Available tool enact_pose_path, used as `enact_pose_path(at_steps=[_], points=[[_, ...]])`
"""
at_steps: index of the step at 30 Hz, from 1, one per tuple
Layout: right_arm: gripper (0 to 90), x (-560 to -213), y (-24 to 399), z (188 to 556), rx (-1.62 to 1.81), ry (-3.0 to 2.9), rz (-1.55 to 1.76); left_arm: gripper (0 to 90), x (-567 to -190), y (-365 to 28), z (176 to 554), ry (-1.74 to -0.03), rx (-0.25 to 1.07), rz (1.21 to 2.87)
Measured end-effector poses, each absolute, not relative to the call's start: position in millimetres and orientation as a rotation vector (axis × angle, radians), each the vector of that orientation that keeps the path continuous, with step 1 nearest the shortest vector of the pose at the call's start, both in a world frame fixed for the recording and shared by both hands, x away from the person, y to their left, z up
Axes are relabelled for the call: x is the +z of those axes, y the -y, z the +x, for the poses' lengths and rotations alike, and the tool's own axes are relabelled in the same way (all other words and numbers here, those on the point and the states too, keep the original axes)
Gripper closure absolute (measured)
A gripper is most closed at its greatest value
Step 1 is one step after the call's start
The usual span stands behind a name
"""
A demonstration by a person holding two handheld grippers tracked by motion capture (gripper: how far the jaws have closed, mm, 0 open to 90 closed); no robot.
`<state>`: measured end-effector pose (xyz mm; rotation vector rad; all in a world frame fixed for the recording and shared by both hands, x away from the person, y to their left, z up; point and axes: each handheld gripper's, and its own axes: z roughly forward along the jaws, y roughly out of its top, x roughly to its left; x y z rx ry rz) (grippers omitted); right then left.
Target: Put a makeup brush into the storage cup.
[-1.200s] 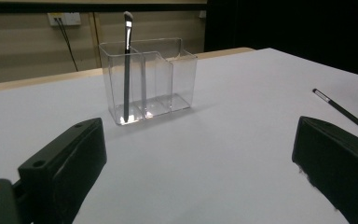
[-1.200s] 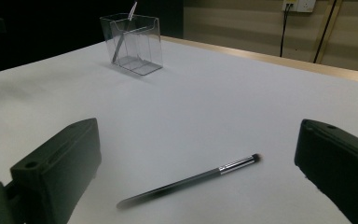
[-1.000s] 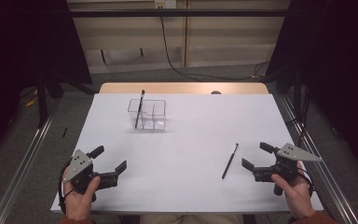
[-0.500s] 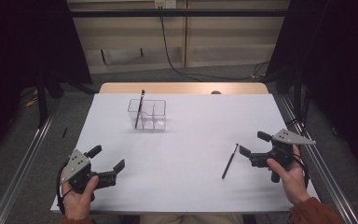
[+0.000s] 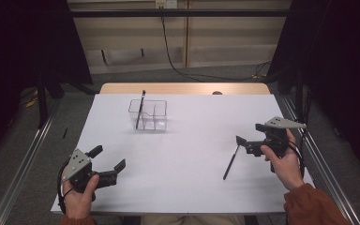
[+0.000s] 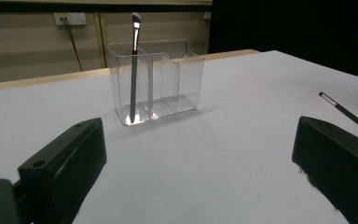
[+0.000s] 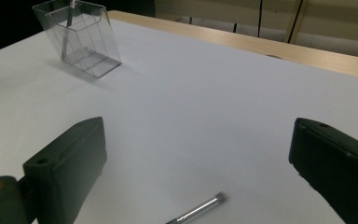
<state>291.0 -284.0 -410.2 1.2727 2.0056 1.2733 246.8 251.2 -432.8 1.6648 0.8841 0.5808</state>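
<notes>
A clear three-compartment organizer stands at the back left of the white table, with a dark makeup brush upright in its left compartment. A second dark brush lies flat at the right. My right gripper hovers open just above and beyond that brush's far end; its silver tip shows between the jaws of my right gripper. My left gripper is open near the front left corner, holding nothing. From my left gripper the organizer, its brush and the lying brush are ahead.
The white table sheet ends in a wooden strip at the far edge. Metal rails run along both sides. A black cable hangs on the back wall. The organizer is far ahead to the left in the right gripper view.
My right gripper has moved forward and slightly left, up to the far end of the lying brush. The left gripper has barely shifted. Both stay open.
</notes>
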Motion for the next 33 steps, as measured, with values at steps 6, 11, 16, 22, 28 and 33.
enact_pose_path(at_steps=[6, 11, 16, 22, 28, 33], points=[[4.1, -406, 281, 299, 1.209, -2.094, 1.319, 3.0, -432, -252, 246, -0.889, 0.586, 1.662], [4.6, -404, 281, 304, 1.126, -2.208, 1.393, 3.0, -432, -251, 246, -0.882, 0.592, 1.668], [4.7, -404, 282, 308, 1.063, -2.260, 1.426, 3.0, -432, -252, 247, -0.886, 0.593, 1.668], [6.9, -400, 279, 314, 0.990, -2.383, 1.460, 3.0, -432, -252, 247, -0.883, 0.589, 1.673], [7.6, -402, 271, 318, 0.853, -2.475, 1.496, 3.0, -432, -252, 247, -0.876, 0.588, 1.679], [7.7, -408, 266, 321, 0.732, -2.554, 1.538, 3.0, -431, -252, 247, -0.884, 0.601, 1.679]])
